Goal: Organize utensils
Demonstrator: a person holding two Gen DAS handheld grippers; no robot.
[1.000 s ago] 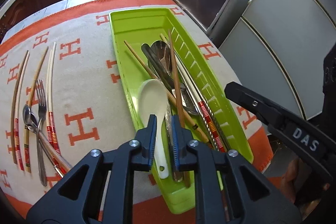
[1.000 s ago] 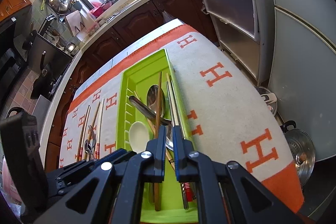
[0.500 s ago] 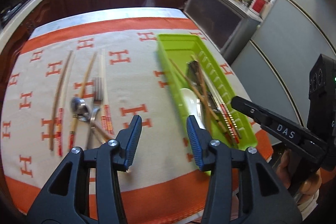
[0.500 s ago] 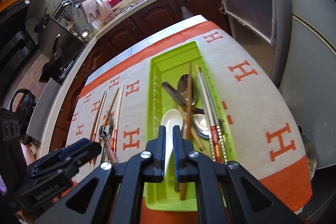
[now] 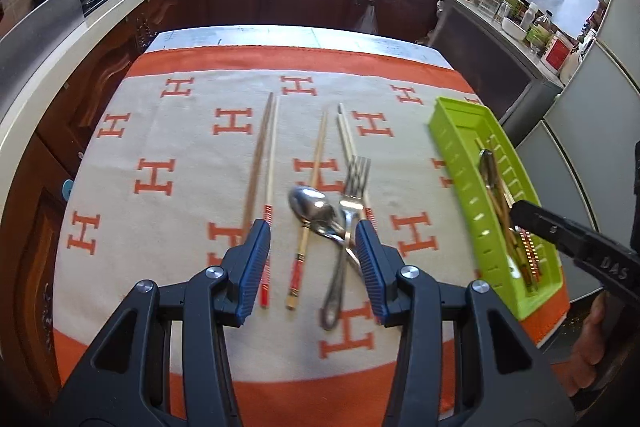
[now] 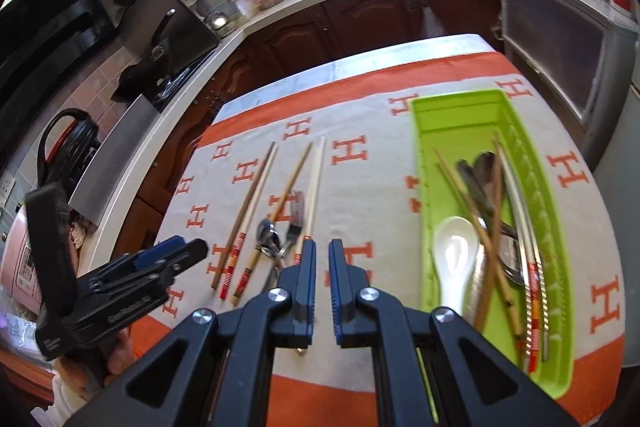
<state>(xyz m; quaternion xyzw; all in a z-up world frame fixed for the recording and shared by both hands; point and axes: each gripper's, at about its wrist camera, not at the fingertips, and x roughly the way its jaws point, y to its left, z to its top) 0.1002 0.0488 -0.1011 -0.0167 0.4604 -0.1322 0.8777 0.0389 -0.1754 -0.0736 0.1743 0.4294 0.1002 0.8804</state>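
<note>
- Left wrist view: my left tool (image 5: 312, 247) hangs over the surface (image 5: 180, 131) with its pads spread and nothing pinched between them.
- Below the gap I see a spoon (image 5: 314, 205) and a fork (image 5: 352, 187) crossing each other at the handles, lying on the cloth (image 5: 132, 147).
- Chopsticks (image 5: 268, 163) lie lengthwise beside them, some left of the spoon, others running under the fork.
- The tray (image 5: 460, 155) sits at the right edge of the cloth, well apart from the loose pieces, with utensils inside.
- My right tool (image 5: 576, 243) reaches in from the right, its tip over the tray.
- Right wrist view: my right tool (image 6: 322, 267) has its pads pressed nearly together and holds nothing.
- It hovers over the cloth (image 6: 376, 163) between the loose chopsticks (image 6: 256, 195) and the tray (image 6: 424, 195).
- In the tray lie a white spoon (image 6: 454, 255), crossed chopsticks and metal pieces.
- My left tool (image 6: 176, 251) shows at the lower left, beside the spoon (image 6: 268, 233) and fork (image 6: 294, 215).
</note>
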